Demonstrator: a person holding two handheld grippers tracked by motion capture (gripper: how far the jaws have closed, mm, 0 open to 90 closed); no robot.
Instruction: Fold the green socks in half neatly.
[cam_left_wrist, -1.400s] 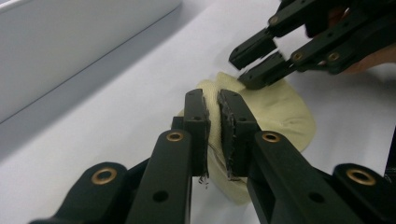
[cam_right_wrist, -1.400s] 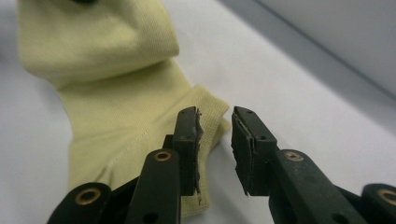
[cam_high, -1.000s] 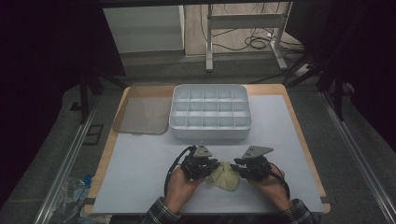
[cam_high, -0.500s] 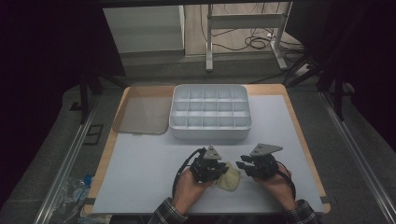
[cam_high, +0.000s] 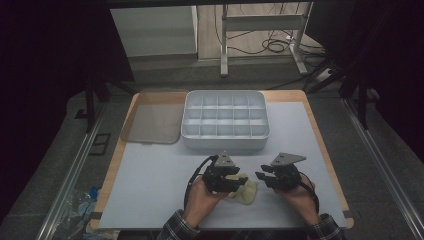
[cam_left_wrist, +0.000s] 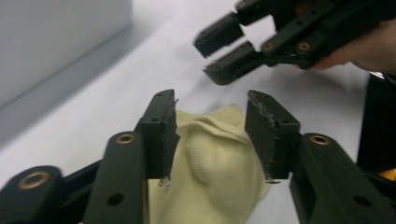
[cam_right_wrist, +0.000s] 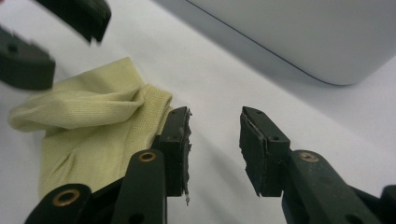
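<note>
Both grippers stand spread, holding nothing: the left gripper (cam_left_wrist: 210, 135) straddles the yellow cloth (cam_left_wrist: 210, 172), the right gripper (cam_right_wrist: 215, 144) just beside it; folding probably unfinished.

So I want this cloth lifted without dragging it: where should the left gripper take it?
Probably at the raised ridge of the cloth, which bulges up between the open jaws of the left gripper. Come straight down from above and close across that fold; the rest lies flat on the table, with little to pinch.
</note>
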